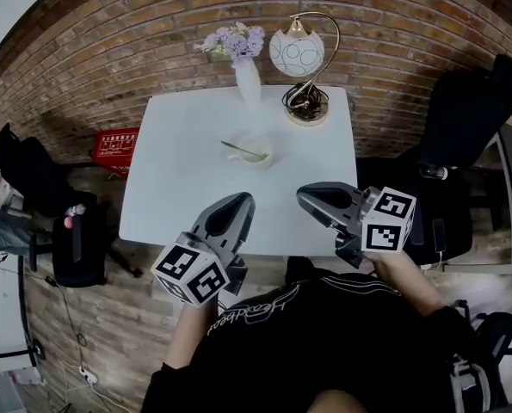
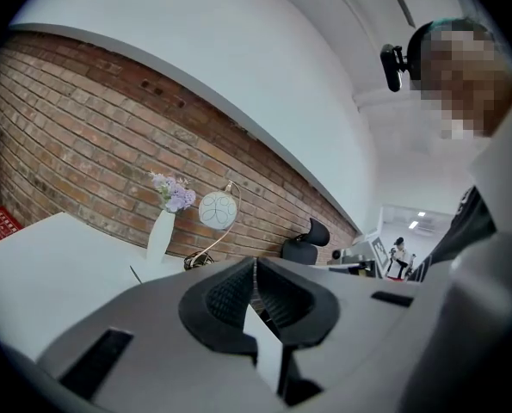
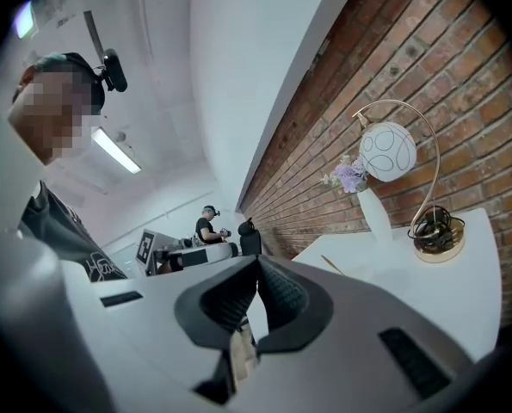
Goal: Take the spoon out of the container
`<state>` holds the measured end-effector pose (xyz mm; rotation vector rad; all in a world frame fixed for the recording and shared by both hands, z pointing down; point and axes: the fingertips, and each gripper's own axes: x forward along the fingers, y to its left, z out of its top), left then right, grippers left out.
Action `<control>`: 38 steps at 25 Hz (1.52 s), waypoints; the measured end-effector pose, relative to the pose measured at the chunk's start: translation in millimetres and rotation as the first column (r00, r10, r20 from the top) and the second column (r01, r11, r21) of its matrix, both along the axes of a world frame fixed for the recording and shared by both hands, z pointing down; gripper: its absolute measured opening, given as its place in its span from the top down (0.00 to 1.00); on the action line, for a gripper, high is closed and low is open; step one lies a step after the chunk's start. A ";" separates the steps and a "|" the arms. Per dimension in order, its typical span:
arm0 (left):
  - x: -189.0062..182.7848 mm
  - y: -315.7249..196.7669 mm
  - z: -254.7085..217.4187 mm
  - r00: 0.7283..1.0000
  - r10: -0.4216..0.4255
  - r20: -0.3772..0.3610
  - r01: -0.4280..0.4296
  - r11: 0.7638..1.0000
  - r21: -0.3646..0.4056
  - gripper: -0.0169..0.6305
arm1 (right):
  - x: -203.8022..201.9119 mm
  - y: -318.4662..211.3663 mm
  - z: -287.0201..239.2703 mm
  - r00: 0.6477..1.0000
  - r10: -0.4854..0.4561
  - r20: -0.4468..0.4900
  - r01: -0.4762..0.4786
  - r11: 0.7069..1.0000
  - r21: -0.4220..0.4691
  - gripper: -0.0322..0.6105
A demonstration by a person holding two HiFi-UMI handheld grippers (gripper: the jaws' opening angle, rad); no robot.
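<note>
white table (image 1: 174, 192) holds a spoon (image 1: 243, 152) in a container (image 1: 261, 156). left gripper (image 1: 242, 200) and right gripper (image 1: 304, 194) hover nearby, jaws together, empty; open one before pinching the handle.

White table (image 1: 178, 188) against brick wall (image 1: 109, 50). At far edge, white vase (image 1: 248, 83) with purple flowers (image 1: 235, 40), just beside lamp (image 1: 299, 54) with round white shade and gold base. Red crate (image 1: 116, 149) on floor left of table. Black chair (image 1: 462, 119) at right, another (image 1: 79, 248) at left.
</note>
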<state>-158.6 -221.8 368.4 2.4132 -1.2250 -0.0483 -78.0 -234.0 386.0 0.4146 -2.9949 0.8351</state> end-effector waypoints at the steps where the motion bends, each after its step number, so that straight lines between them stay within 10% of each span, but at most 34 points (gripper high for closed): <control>1: -1.6 -7.4 2.7 1.000 -0.002 -0.003 0.002 1.000 -0.007 0.96 | -0.4 -7.5 2.5 1.000 -0.001 -0.002 0.001 1.000 -0.006 0.95; 10: -22.3 -69.1 35.1 0.998 -0.060 0.024 0.062 0.996 -0.064 0.96 | -5.1 -61.6 25.7 1.000 -0.018 -0.021 0.017 0.999 -0.050 0.95; 21: -67.5 -129.0 95.7 0.975 -0.221 0.037 0.224 0.961 -0.162 0.72 | -11.0 -94.0 66.5 0.997 -0.039 -0.060 0.031 0.991 -0.133 0.95; 38: -98.7 -189.9 188.1 0.952 -0.292 0.093 0.306 0.896 -0.322 0.73 | -5.1 -117.4 107.0 0.992 -0.016 -0.127 -0.009 0.982 -0.187 0.95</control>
